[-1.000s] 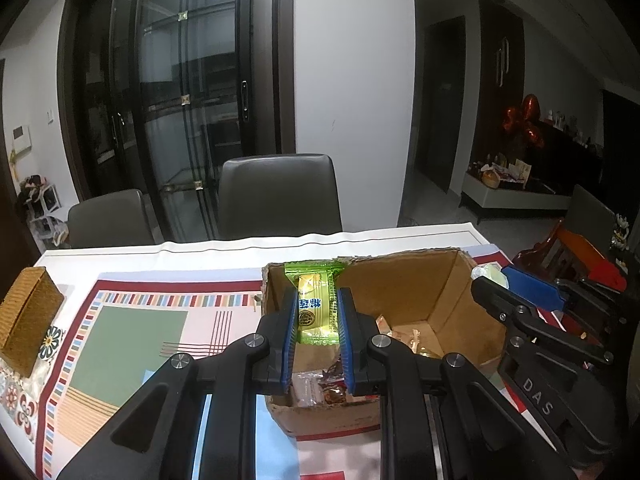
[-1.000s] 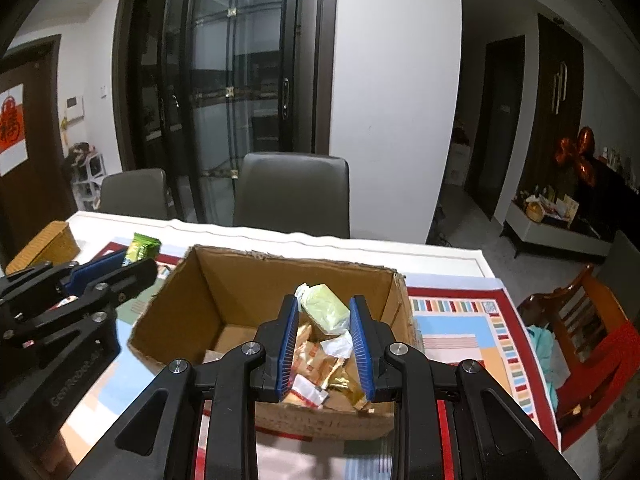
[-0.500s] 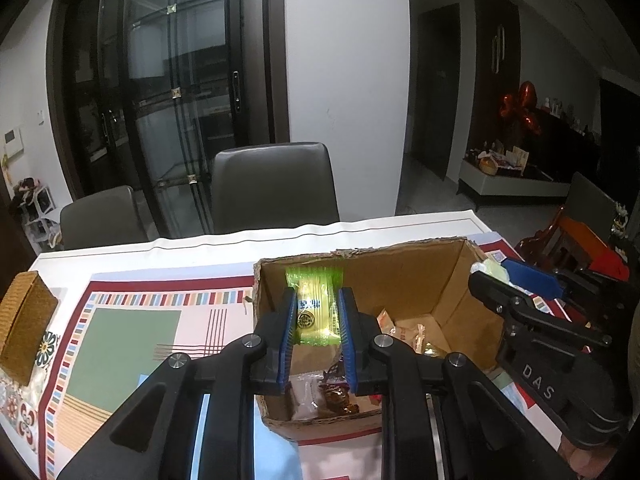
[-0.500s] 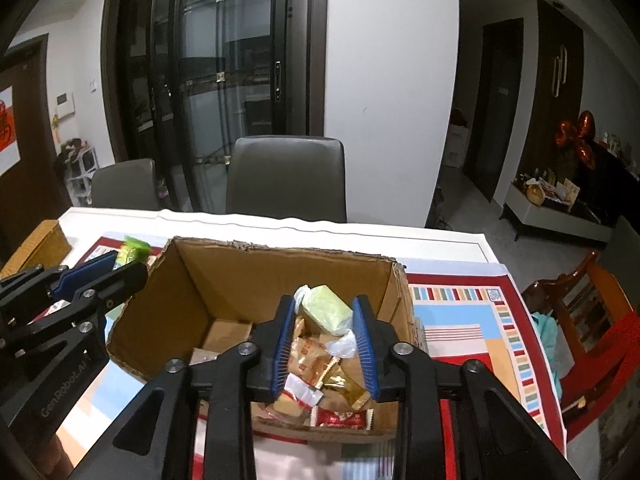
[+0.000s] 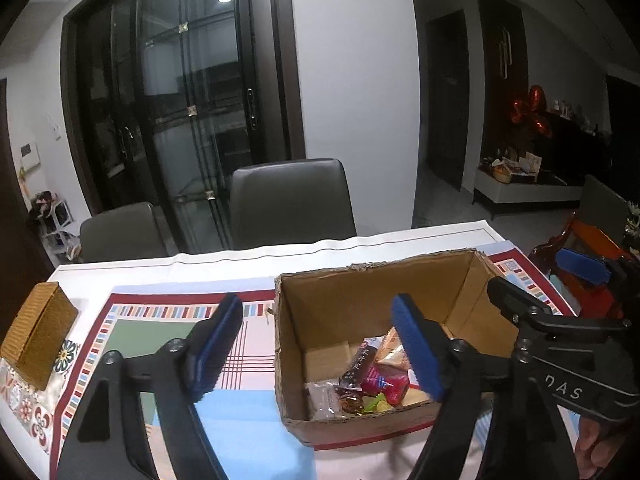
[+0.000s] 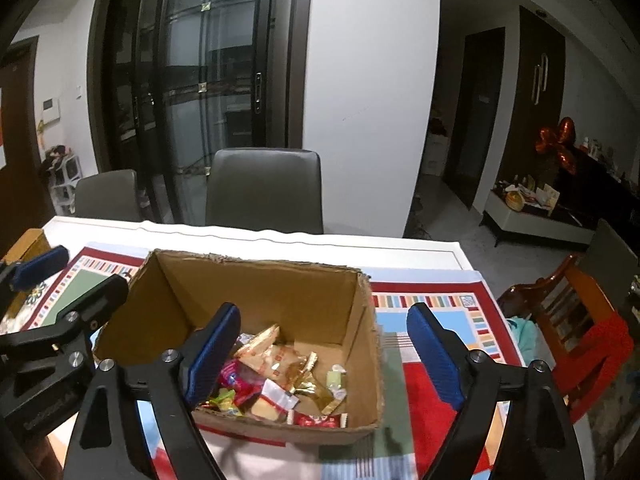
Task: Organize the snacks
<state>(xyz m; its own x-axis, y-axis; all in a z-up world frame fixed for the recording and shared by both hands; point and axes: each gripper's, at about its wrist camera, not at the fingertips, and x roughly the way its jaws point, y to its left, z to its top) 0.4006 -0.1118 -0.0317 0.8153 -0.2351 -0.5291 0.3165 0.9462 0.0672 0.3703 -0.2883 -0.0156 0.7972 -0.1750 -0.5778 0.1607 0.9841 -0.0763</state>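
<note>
An open cardboard box (image 5: pixel 328 312) (image 6: pixel 256 284) stands on the patterned tablecloth and holds several wrapped snacks (image 5: pixel 372 380) (image 6: pixel 276 368). My left gripper (image 5: pixel 320 348) is open and empty, hovering over the box's left wall. My right gripper (image 6: pixel 328 356) is open and empty above the box's right half. A pale green candy (image 6: pixel 335 379) lies among the snacks near the right wall. Each gripper shows at the edge of the other's view.
A woven brown box (image 5: pixel 38 336) sits at the table's left edge. Two grey chairs (image 5: pixel 292 204) stand behind the table. A red wooden chair (image 6: pixel 568 320) is at the right. The tablecloth (image 5: pixel 160 320) spreads left of the cardboard box.
Both grippers have opened. The green snack packet from the left gripper and the pale green packet from the right gripper have dropped into the box.
</note>
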